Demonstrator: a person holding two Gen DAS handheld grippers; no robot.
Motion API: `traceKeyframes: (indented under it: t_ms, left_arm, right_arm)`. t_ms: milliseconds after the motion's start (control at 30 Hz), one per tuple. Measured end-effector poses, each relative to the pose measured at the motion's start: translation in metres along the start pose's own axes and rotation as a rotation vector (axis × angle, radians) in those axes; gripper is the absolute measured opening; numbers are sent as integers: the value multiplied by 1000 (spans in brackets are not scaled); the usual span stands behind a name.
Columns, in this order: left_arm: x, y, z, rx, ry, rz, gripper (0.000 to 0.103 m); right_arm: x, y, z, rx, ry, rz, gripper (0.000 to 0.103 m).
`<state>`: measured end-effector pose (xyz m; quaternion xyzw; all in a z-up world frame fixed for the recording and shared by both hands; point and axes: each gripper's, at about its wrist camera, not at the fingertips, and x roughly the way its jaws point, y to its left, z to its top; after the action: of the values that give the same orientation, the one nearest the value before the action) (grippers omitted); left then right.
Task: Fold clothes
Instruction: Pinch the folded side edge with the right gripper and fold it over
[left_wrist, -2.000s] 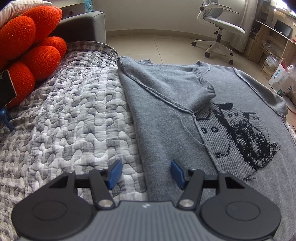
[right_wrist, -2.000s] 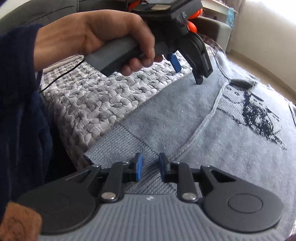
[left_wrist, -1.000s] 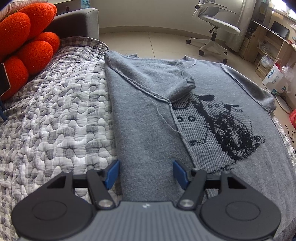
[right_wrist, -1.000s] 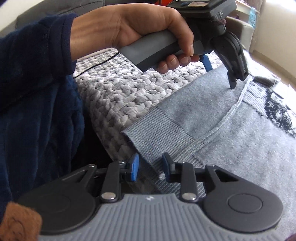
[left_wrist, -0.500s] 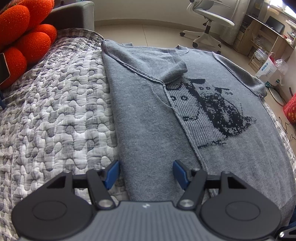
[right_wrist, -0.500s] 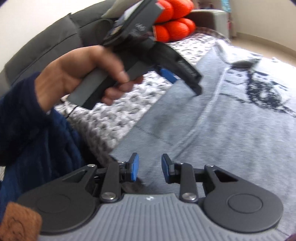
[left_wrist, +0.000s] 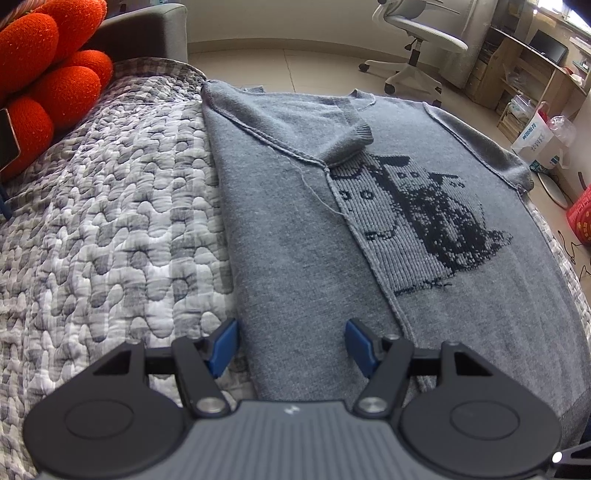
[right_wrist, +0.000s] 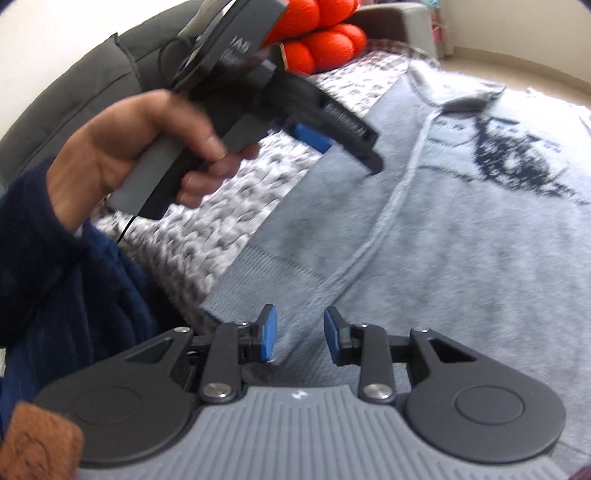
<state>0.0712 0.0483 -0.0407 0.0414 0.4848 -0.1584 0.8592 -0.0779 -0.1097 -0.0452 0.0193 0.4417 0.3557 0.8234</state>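
We held the left gripper (left_wrist: 291, 343) with jaws wide apart, empty, above the sweater (left_wrist: 424, 295), which lay flat on the quilt (left_wrist: 110, 221) with one sleeve (left_wrist: 332, 129) folded inward. The right gripper (right_wrist: 300, 338) hovered near the hem (right_wrist: 266, 266), jaws partly open and empty. We judged that a shallow pinch might catch only one layer and skew the fold. Only the right view showed the hand (right_wrist: 147, 147); only the left showed the chair (left_wrist: 417, 44)

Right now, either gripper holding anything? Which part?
Nothing held. Left gripper and right gripper both open over the sweater, fingers clear of fabric.
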Motion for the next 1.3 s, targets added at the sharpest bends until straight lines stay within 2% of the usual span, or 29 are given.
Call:
traceKeyframes:
  t_ms: [133,233,267,367,600,1000,1300]
  left_arm:
    - [0,0,0,-4,1,-2,65]
    - [0,-1,0,1,1,2,65]
    - [0,-1,0,2,1,2,65]
    - [-1,1,1,-15,0,-14,65]
    - [-5,-1,3,2,-17,4,65]
    - [-3,-4,1,38,-14,35,65]
    - [-4,-4,3,48,-25,56,65]
  right_arm:
    - [10,5,-3,1,45,14,33]
    - [9,3,-3,26,46,35,19]
    - [9,2,-3,38,48,42,11]
    - [10,-1,-4,68,57,49,7]
    - [10,1,-6,134,65,166,6]
    - [17,-2,-8,147,88,142,6]
    - [18,9,-3,118,62,151,6]
